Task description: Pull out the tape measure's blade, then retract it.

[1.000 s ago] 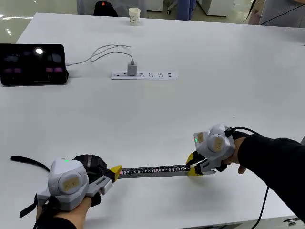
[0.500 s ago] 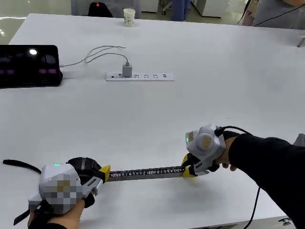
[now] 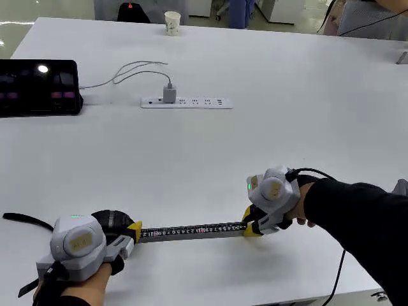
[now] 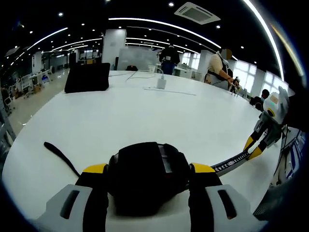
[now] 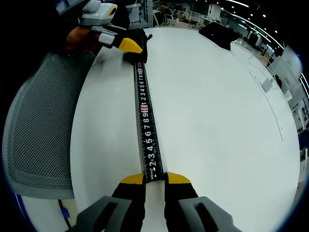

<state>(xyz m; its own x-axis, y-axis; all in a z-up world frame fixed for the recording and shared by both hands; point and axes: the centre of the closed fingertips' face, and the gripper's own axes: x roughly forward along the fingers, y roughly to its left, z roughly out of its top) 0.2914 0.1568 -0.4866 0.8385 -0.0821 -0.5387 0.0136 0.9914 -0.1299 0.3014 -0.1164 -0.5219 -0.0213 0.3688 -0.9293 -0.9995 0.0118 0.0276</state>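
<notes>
Blade axis: the blade (image 3: 191, 231) is drawn out straight and runs left to right across the head view, roughly along the near edge of the counter (image 3: 268, 127), printed face up.
Blade ends: the low numbers sit at the right tool (image 5: 154, 179) and climb toward the tape measure case (image 4: 147, 174); a red mark lies partway along.
Blade height: low over the counter; whether it touches the surface cannot be told.
Case: black and rounded, at the near left of the counter, with a black strap (image 4: 60, 157) trailing off to its left.
Left tool (image 3: 132, 233): jaws spread wide around the case, yellow tips pressed to its two sides.
Right tool: jaws nearly together, yellow tips pinching the blade's free end.
Edges: both tools work close to the counter's near edge; the right one is also near the right corner.
Open room: bare white counter stretches away beyond the blade; a power strip (image 3: 185, 102) with a plugged charger, a dark screen (image 3: 38, 86) and a paper cup (image 3: 172, 22) stand well apart at the far side.
</notes>
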